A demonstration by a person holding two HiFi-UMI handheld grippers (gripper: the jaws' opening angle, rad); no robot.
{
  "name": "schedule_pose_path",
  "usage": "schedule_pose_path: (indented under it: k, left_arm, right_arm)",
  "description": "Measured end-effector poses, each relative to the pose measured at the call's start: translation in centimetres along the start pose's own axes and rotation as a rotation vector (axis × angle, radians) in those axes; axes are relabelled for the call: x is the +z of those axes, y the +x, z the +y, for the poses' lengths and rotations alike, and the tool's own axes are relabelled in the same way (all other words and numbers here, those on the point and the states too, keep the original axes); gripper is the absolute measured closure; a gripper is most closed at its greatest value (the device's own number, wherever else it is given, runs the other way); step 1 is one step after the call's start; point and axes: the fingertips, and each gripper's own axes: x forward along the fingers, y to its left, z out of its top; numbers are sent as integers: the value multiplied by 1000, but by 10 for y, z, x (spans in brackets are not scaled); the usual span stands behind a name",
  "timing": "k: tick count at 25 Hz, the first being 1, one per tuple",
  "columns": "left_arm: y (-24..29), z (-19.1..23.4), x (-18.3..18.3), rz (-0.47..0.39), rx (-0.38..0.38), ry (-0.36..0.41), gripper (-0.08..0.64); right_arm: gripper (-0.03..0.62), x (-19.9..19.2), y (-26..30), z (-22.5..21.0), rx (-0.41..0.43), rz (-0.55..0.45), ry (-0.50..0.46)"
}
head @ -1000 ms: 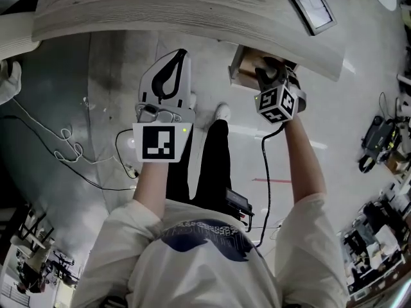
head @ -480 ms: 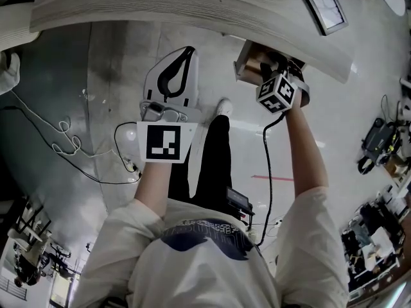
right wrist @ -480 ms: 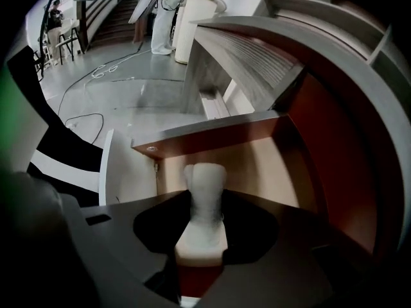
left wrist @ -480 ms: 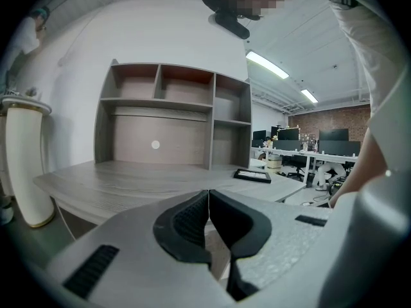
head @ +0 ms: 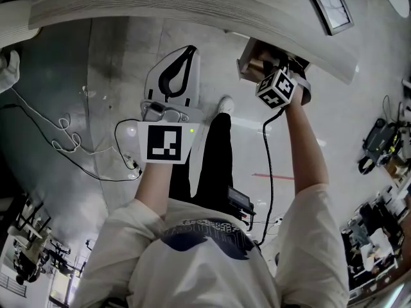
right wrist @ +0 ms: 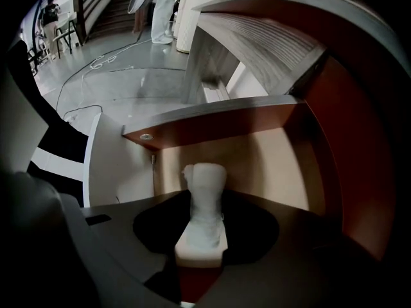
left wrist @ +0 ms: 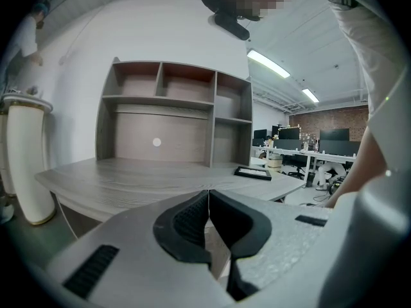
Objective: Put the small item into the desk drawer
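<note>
Right gripper view: pinches item [right wrist: 205, 175] in right gripper [right wrist: 204, 201] over open drawer [right wrist: 276, 165]. Should lower clear of walls to floor, then release. Holds left gripper [left wrist: 208, 204] pressed together, empty.

Your left arm [head: 153, 183] is bent at your side and carries the left gripper [head: 187, 51] nearly level, its jaws pressed together with nothing between them. Your right arm [head: 302, 149] reaches further forward. The right gripper [right wrist: 204, 226] points steeply downward, and its jaws clamp the small item [right wrist: 205, 178], a pale upright piece, from both sides.
</note>
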Motion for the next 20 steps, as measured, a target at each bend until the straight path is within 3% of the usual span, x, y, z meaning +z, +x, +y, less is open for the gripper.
schedule_pose_path:
  k: [12, 20]
  left_arm:
    - [-2, 1, -5, 10, 2, -5, 549]
    - [-3, -1, -4, 14, 0, 7, 549]
  right_arm:
    - [445, 0, 1, 1, 8, 2, 2]
    - [387, 1, -3, 7, 123, -18, 68]
